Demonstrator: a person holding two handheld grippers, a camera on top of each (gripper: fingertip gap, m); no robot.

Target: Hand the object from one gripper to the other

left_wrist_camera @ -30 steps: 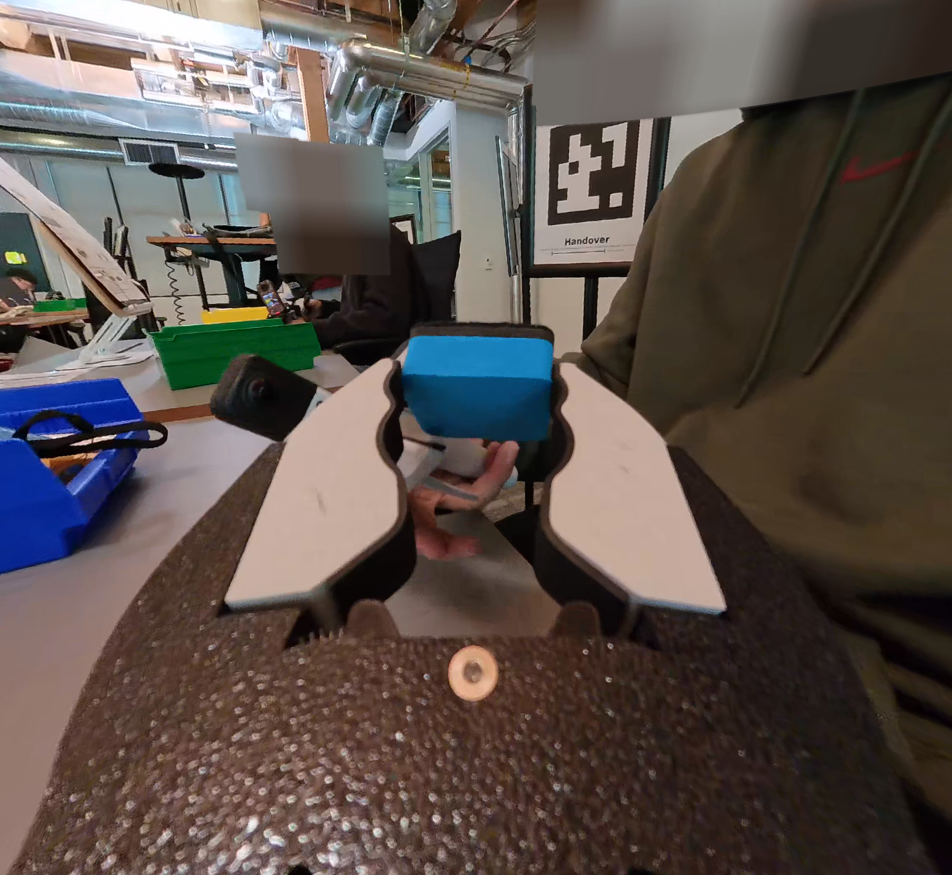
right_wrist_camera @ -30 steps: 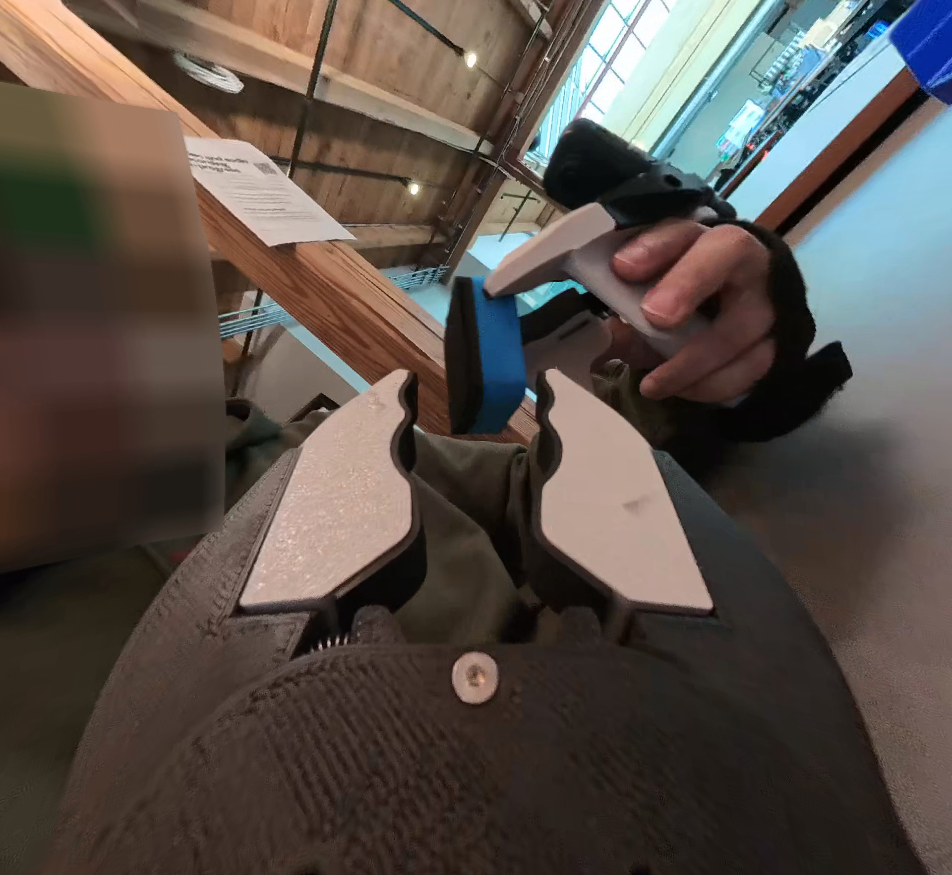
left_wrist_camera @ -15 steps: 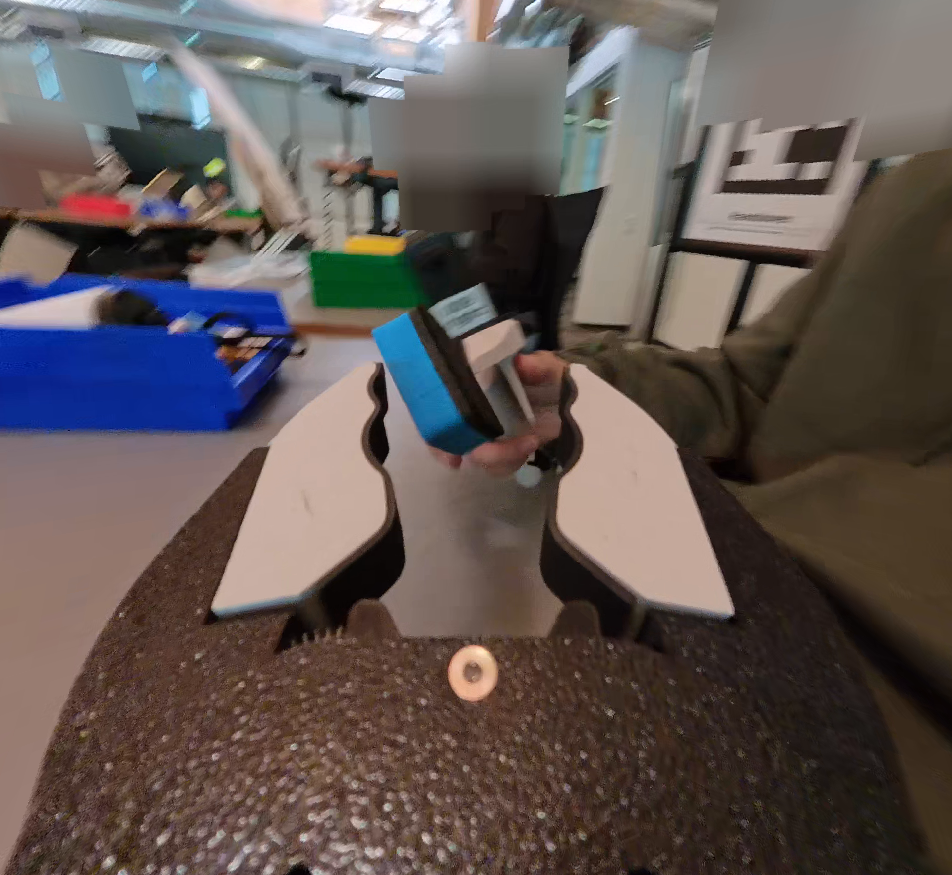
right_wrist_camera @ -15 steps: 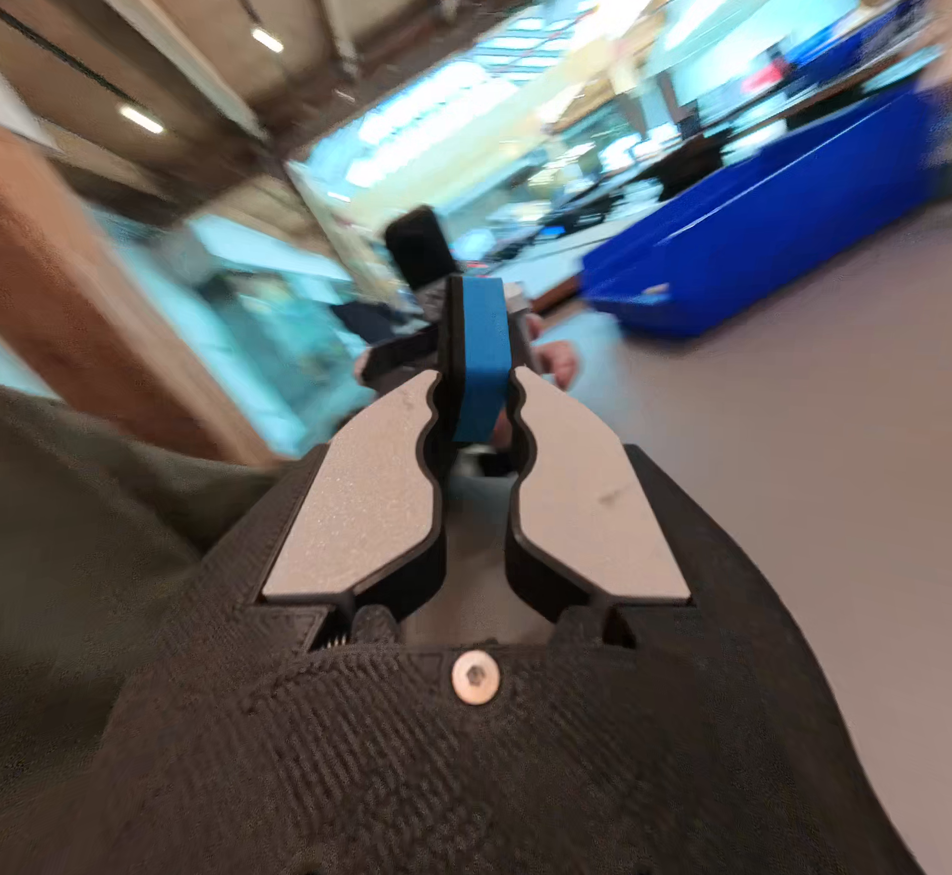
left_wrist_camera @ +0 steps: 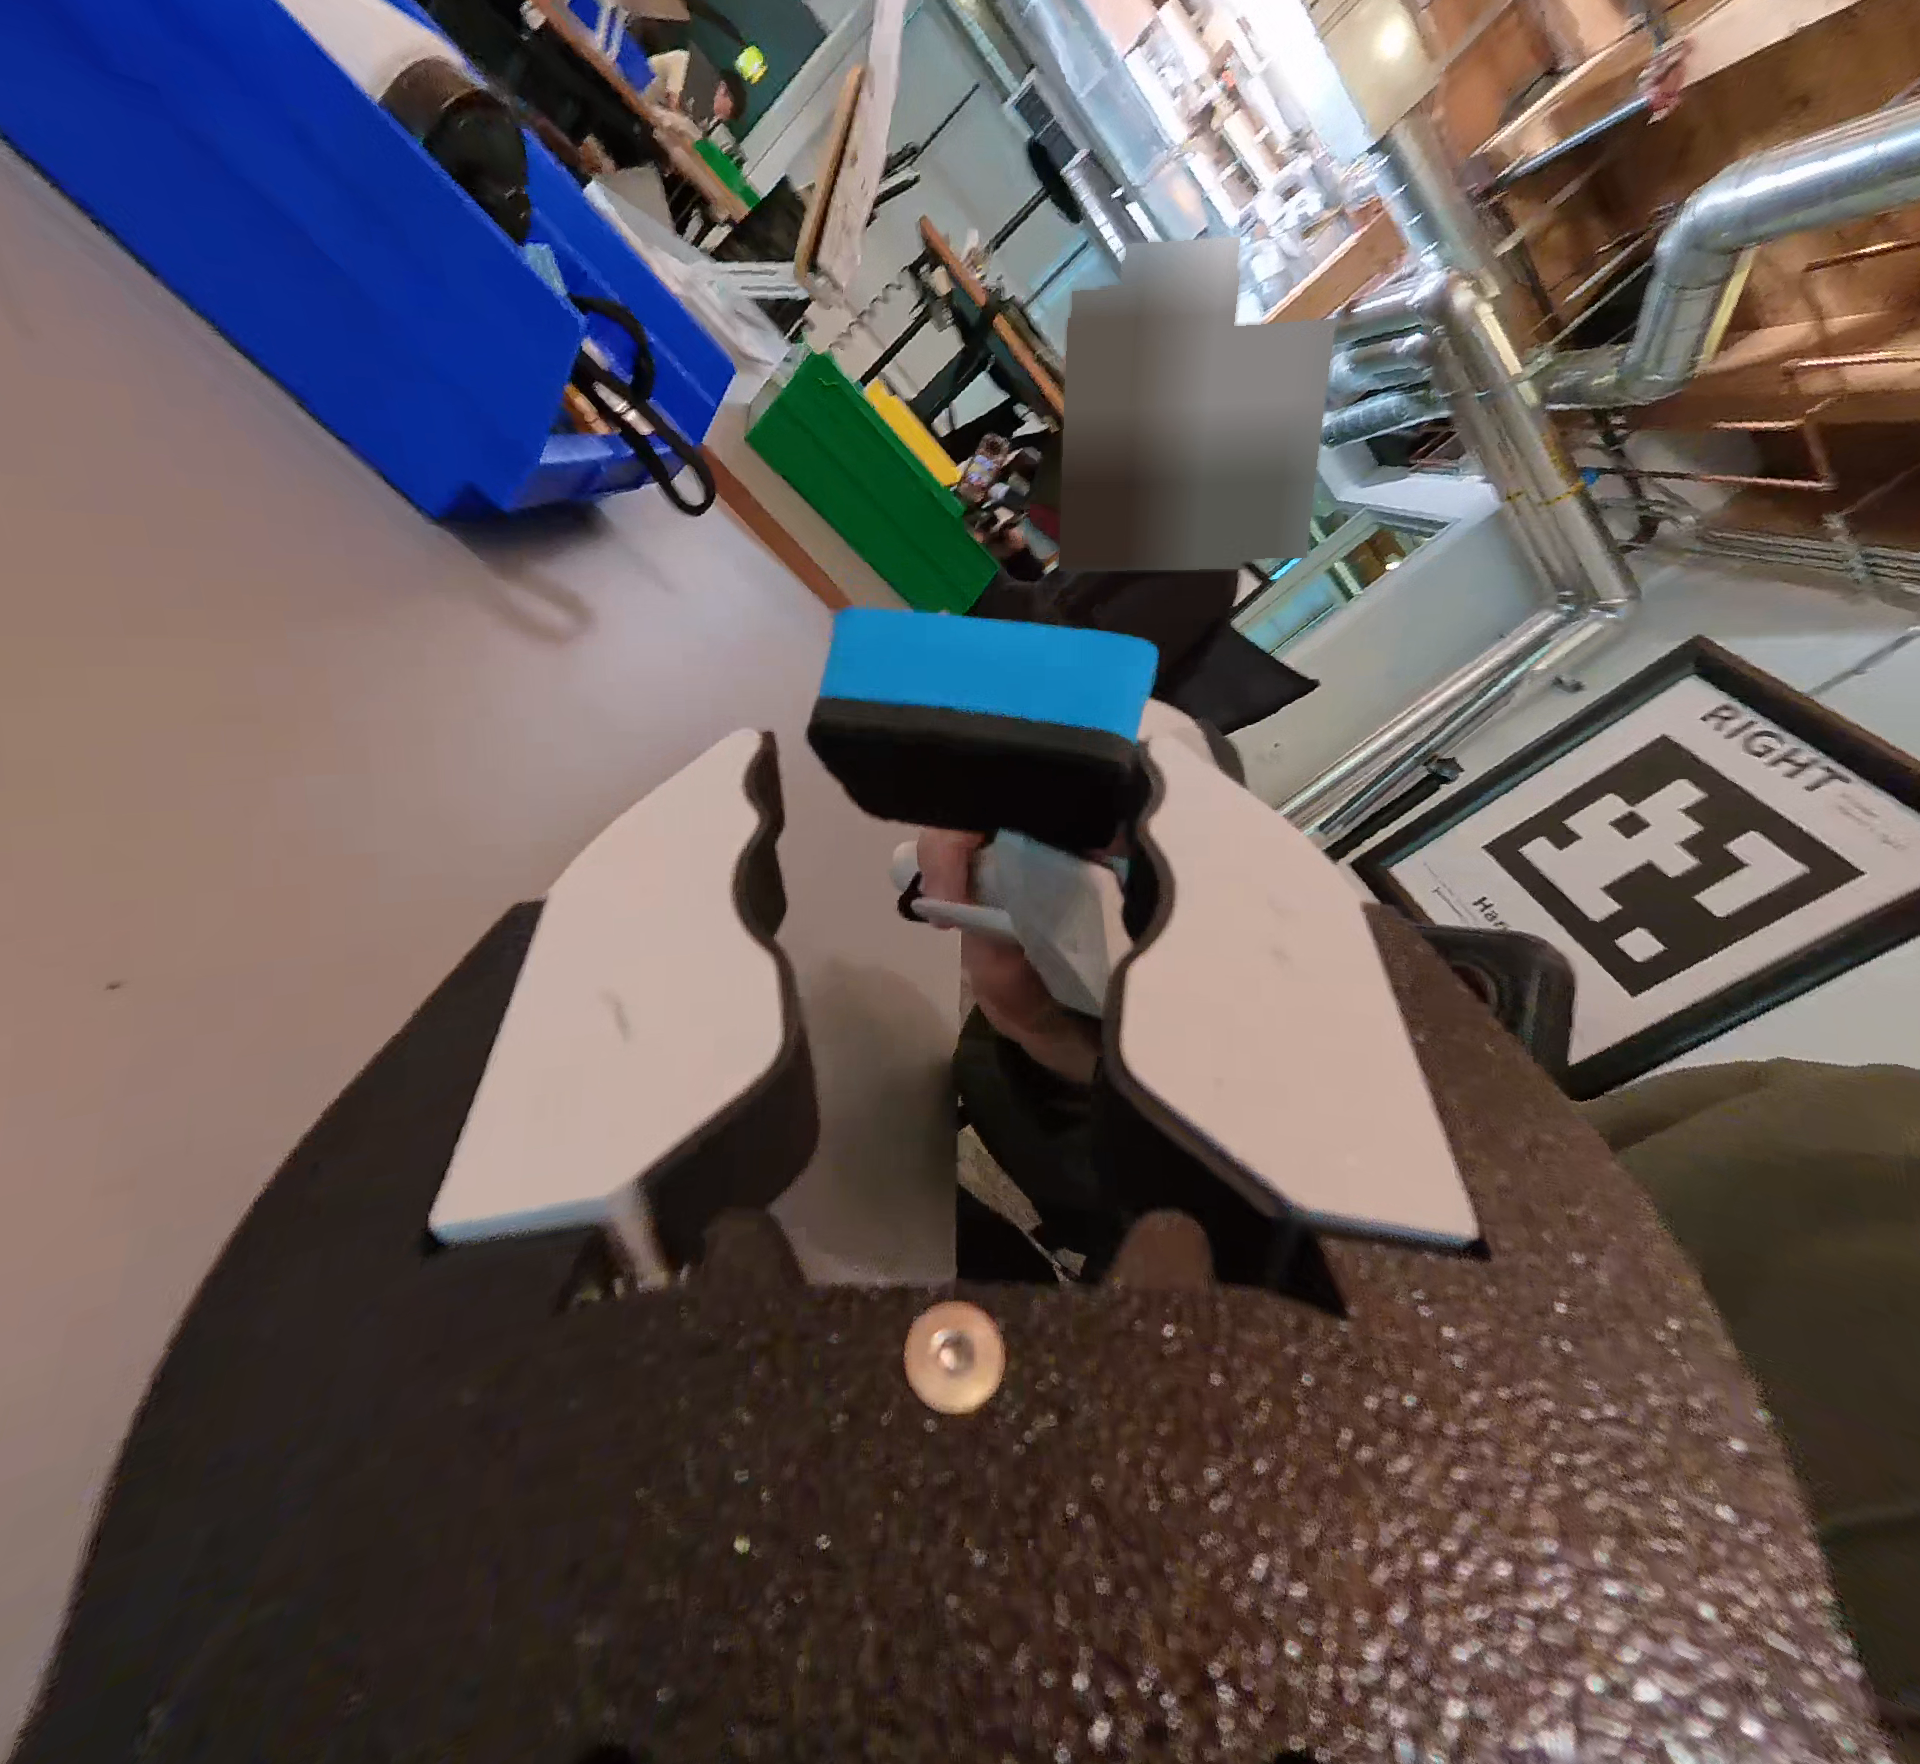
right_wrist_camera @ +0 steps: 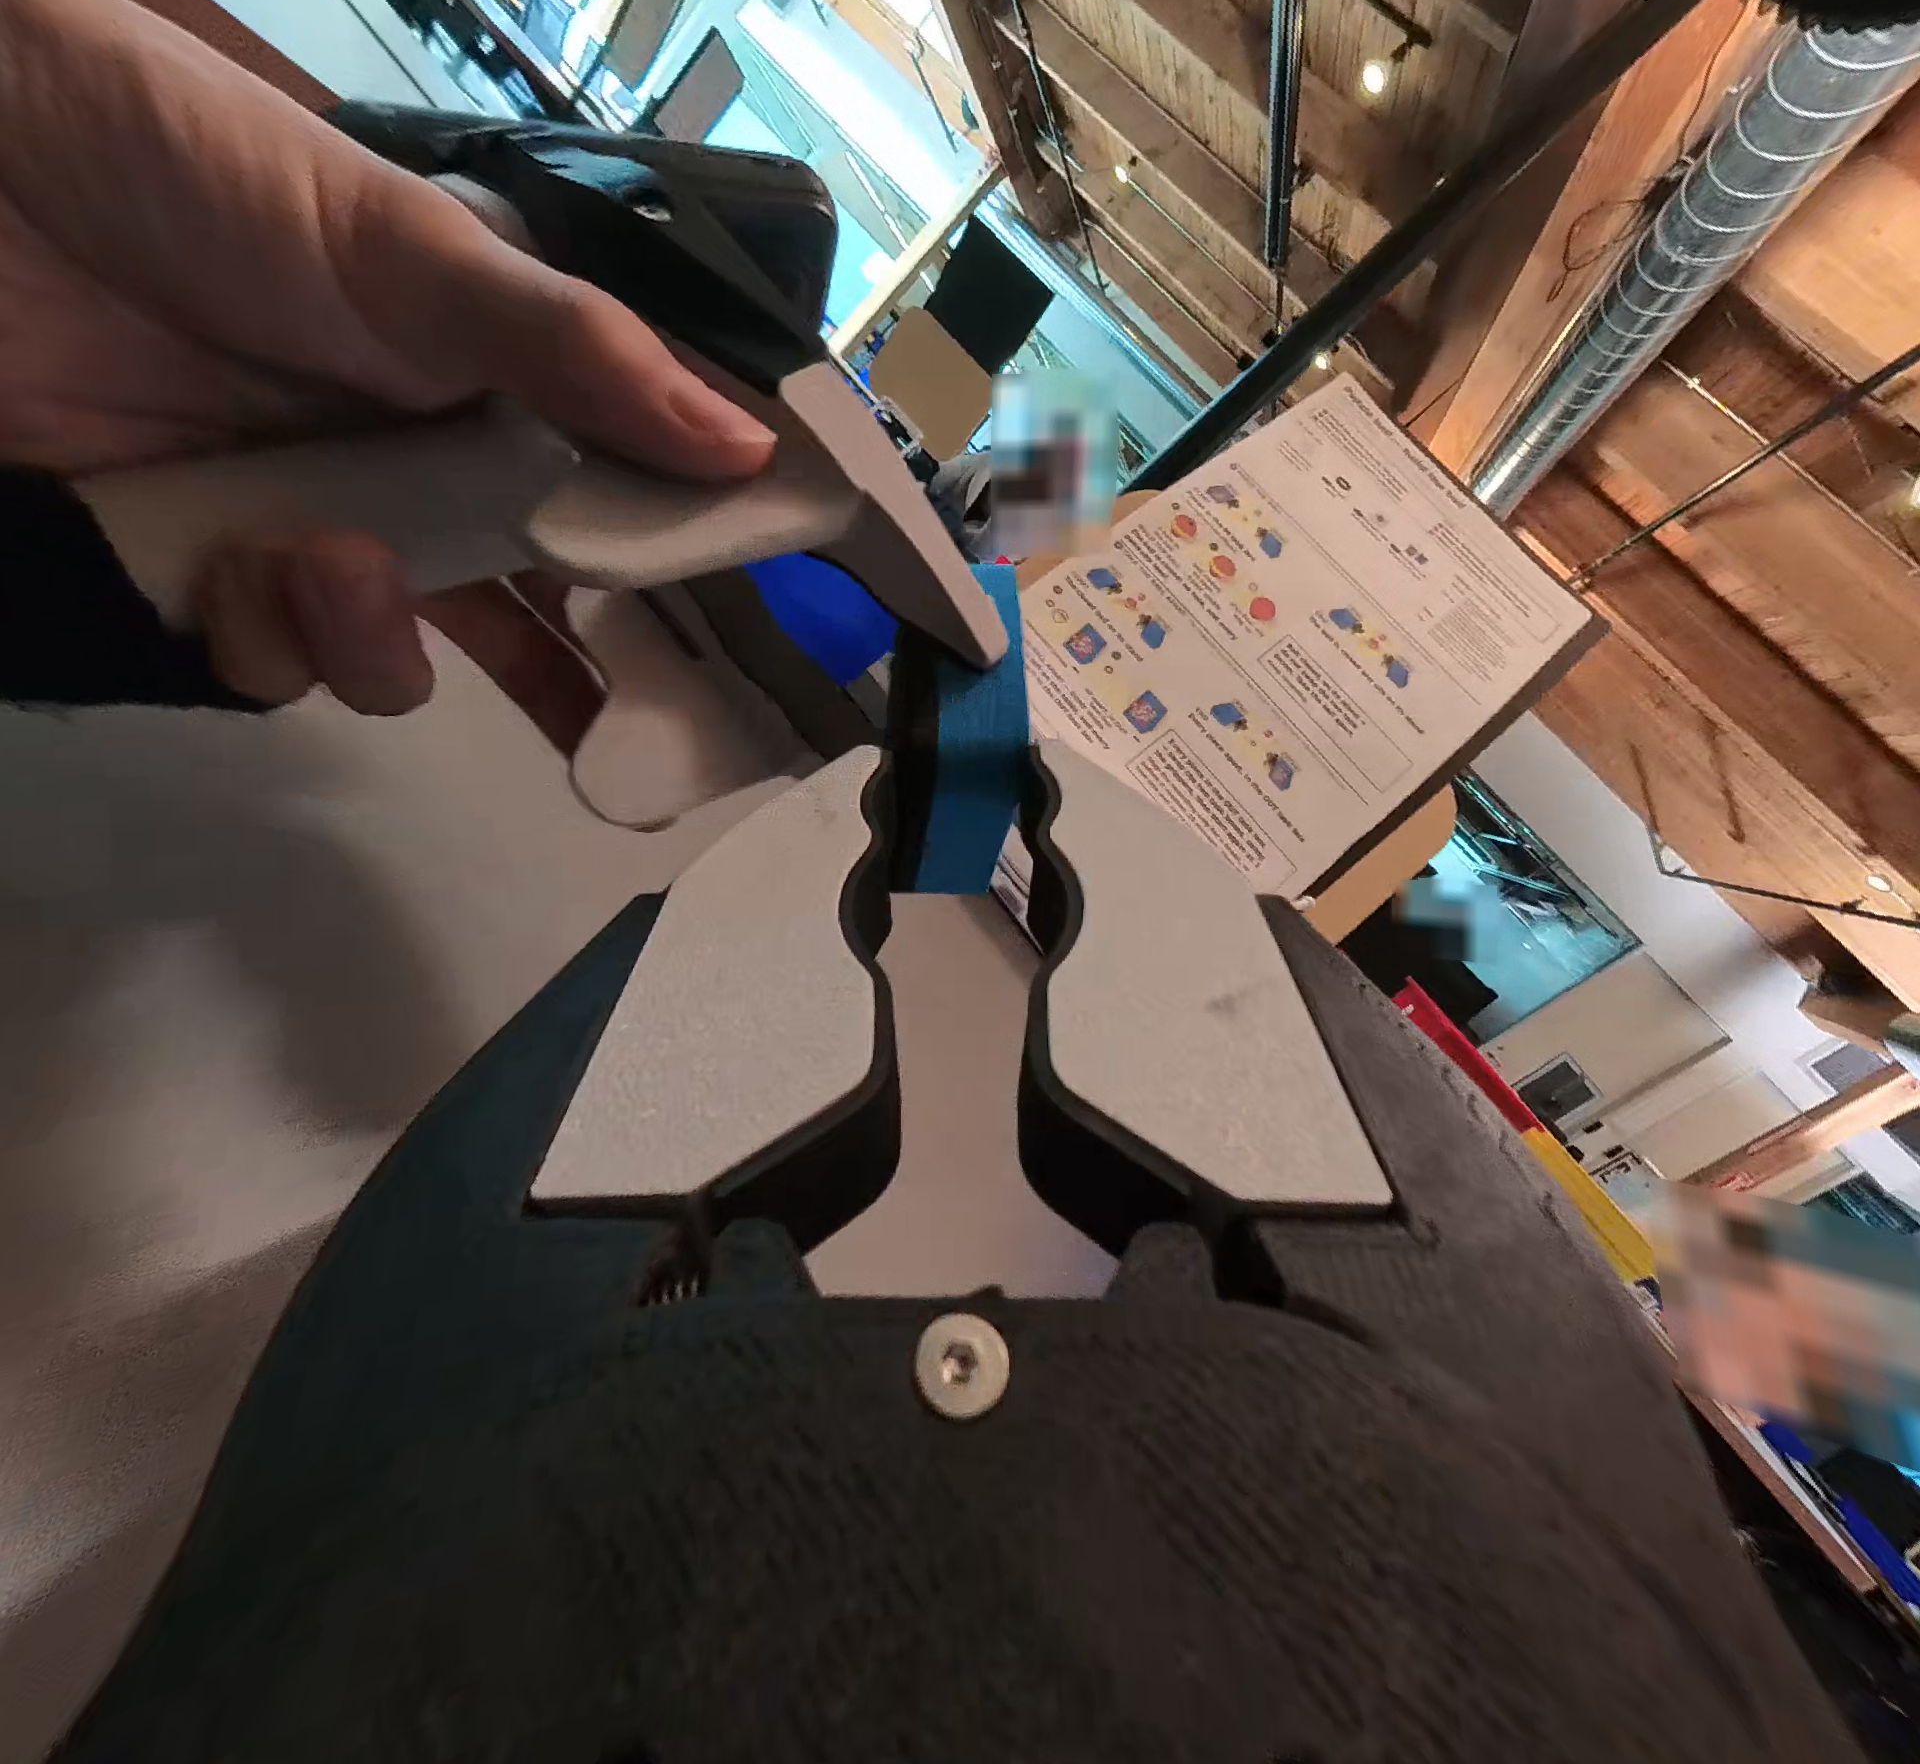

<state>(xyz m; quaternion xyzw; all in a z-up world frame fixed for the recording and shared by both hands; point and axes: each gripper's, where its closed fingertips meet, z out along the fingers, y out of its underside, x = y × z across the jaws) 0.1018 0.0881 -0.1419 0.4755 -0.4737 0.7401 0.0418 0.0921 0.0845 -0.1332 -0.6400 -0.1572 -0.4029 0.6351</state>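
Right wrist view: right tool clamped on blue eraser; left tool apart, eraser ahead of tips.

Bright daylight, wide-angle edge distortion, slight motion blur at edges.

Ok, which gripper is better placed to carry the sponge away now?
Right. The right gripper is shut on the blue and black sponge, pinching it across its thin sides. The left gripper is open, with the sponge only at its fingertips, so it would probably have to close first.
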